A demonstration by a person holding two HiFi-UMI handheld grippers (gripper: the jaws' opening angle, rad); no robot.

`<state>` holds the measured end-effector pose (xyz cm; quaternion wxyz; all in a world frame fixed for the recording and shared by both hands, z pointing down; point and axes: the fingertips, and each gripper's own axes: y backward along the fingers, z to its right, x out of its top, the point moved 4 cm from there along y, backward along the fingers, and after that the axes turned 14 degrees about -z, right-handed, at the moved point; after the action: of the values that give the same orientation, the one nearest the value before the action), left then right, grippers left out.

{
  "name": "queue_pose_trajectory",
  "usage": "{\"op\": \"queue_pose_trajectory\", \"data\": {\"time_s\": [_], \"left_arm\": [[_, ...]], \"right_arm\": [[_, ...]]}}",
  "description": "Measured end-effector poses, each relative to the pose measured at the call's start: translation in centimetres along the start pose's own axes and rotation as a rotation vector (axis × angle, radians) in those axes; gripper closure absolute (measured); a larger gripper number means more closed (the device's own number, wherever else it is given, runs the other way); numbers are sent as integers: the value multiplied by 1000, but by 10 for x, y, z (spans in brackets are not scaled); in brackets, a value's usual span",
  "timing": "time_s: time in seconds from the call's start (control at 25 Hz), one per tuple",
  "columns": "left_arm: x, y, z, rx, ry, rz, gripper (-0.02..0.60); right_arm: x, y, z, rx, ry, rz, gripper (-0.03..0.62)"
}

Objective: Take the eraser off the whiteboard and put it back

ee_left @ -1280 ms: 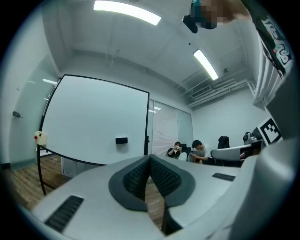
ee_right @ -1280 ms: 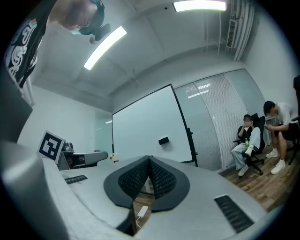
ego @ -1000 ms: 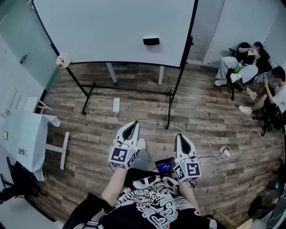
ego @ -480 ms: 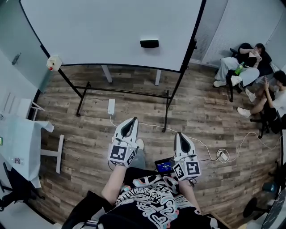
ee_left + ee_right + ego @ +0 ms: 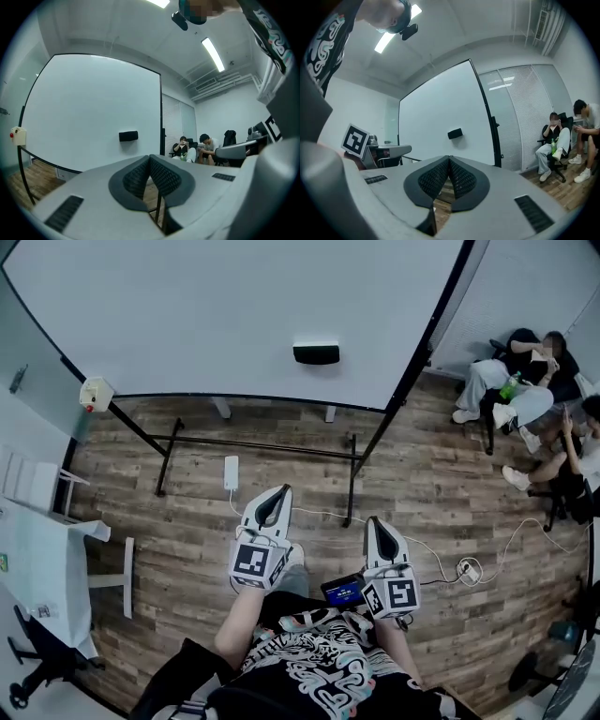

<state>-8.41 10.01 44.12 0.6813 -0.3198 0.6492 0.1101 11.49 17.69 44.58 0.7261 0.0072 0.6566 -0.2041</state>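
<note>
Head view: shows eraser (image 5: 316,353) stuck on whiteboard (image 5: 187,315), well apart from left claw (image 5: 279,495) and right claw (image 5: 375,526), both over wood floor (image 5: 187,521). Left gripper view: closed pad to pad, empty, eraser beyond. Right gripper view: likewise closed, empty, eraser ahead.

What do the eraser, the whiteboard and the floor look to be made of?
Eraser: dark, matte block, likely plastic; whether it has a felt face can't be made out. Whiteboard: smooth white panel with a faint sheen, probably coated metal or melamine. Floor: brown planks with visible grain, either wood or laminate.
</note>
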Motion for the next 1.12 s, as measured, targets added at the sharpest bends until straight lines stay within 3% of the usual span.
{"op": "queue_pose_trajectory", "data": {"time_s": [0.64, 1.12], "left_arm": [[27, -94, -85, -32, -62, -17, 575], [38, -109, -100, -42, -105, -26, 575]], "right_arm": [[33, -120, 16, -65, 21, -27, 589], [42, -135, 13, -91, 18, -14, 589]]}}
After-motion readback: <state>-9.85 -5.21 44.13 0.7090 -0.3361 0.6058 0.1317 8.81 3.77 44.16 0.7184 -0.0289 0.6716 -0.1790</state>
